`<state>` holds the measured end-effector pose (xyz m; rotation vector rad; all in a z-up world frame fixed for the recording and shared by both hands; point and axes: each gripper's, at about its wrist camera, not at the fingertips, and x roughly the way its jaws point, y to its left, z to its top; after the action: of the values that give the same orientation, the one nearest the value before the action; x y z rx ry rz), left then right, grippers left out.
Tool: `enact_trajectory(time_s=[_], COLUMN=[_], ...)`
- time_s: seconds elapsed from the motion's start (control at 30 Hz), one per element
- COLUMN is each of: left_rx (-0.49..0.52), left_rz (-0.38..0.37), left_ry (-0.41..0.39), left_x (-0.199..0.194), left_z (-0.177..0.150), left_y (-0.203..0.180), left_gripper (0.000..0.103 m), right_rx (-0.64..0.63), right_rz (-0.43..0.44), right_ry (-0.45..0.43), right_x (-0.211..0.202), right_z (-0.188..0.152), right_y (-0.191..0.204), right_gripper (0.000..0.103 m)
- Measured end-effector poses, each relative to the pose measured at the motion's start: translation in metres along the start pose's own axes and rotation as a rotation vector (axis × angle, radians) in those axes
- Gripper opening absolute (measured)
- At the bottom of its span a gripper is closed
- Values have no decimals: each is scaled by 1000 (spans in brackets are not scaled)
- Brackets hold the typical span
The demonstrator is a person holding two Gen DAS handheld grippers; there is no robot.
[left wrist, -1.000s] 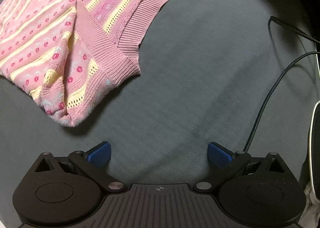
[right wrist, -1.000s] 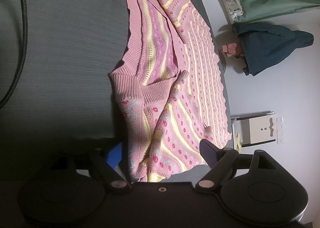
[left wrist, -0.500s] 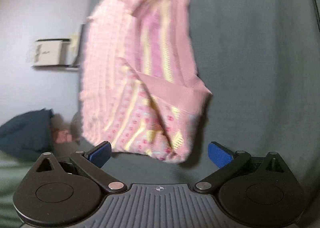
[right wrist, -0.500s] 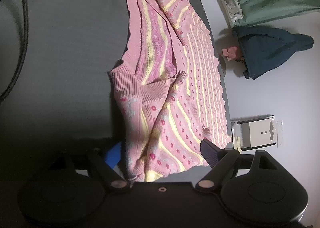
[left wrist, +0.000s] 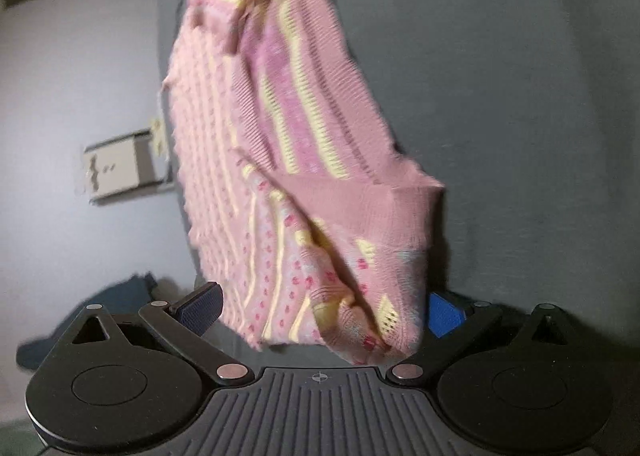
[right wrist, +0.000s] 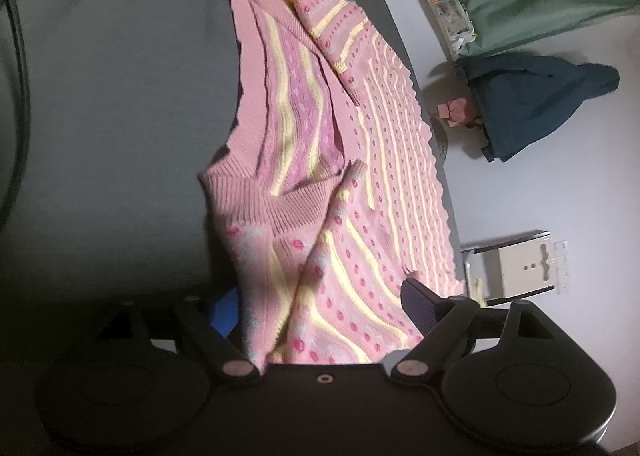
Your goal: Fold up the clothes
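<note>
- On the grey table [right wrist: 112,104] the pink sweater [right wrist: 320,160] lies long and half spread, one scalloped edge along the table's far side, the ribbed hem bunched toward me.
- My right tongs [right wrist: 320,308] stand wide, and a rumpled end of the sweater lies between the pads; I cannot tell whether either pad touches the knit, but nothing is pinched.
- My left tongs [left wrist: 320,306] are wide too, with a folded lump of sweater between the blue pads [left wrist: 444,314], not squeezed as far as I can see; that view is blurred.
- I judge this the step of taking hold: both tongs are set around cloth, the first fold not yet made.
- Next I need to close on a single layer or a clean edge at each side, then lift evenly so the knit does not drag.
- The knit is soft and loose, with yellow stripes, red dots, openwork rows and thick ribbing; it will stretch and sag, I expect.
- Off the table lie a dark blue garment [right wrist: 536,100] and a white box [right wrist: 516,268].
</note>
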<state>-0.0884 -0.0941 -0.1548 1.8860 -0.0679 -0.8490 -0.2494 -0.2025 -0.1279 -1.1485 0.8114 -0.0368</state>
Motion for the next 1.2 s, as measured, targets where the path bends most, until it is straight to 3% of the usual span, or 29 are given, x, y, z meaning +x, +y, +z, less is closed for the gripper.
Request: enact_trajectory(time_s=[0.13,0.37,0.57,0.67,0.73,0.8,0.9,0.97,1.0,1.07,1.1,1.17,1.2], left_rx=[21,52,62,79,123,121,100,57,29,0,-2,-19,-30], left_rz=[19,81,87,65,57,46,29,-26,-64,-112,-122,-144,-156], left_ry=[8,-61,-32,-40,-48,-44,-34,-6,10,18,16,9,9], left_x=[10,18,35,39,39,42,46,52,56,61,63,64,65], left_z=[-16,-10,-20,-19,-16,-14,-12,-8,-5,-2,-1,-2,-2], left_y=[-10,-13,-9,-11,-18,-17,-12,-3,2,8,9,13,15], left_gripper=[103,103,101,87,69,65,65,50,36,30,29,21,17], right_rx=[-34,-41,-32,-35,-44,-51,-43,-24,-17,-7,-3,27,44], right_rz=[-11,-29,-45,-49,-51,-50,-30,-1,8,25,34,77,91], right_ry=[35,-11,29,24,12,1,2,11,13,15,16,24,23], right_x=[5,11,19,17,18,18,20,20,20,20,20,20,20], right_z=[-10,7,-6,-9,-5,-2,1,1,0,-3,-4,-6,-7], right_y=[-1,2,-3,-1,0,2,-1,-4,-5,-6,-6,-8,-9], right_gripper=[83,83,83,82,81,81,74,64,63,57,50,10,11])
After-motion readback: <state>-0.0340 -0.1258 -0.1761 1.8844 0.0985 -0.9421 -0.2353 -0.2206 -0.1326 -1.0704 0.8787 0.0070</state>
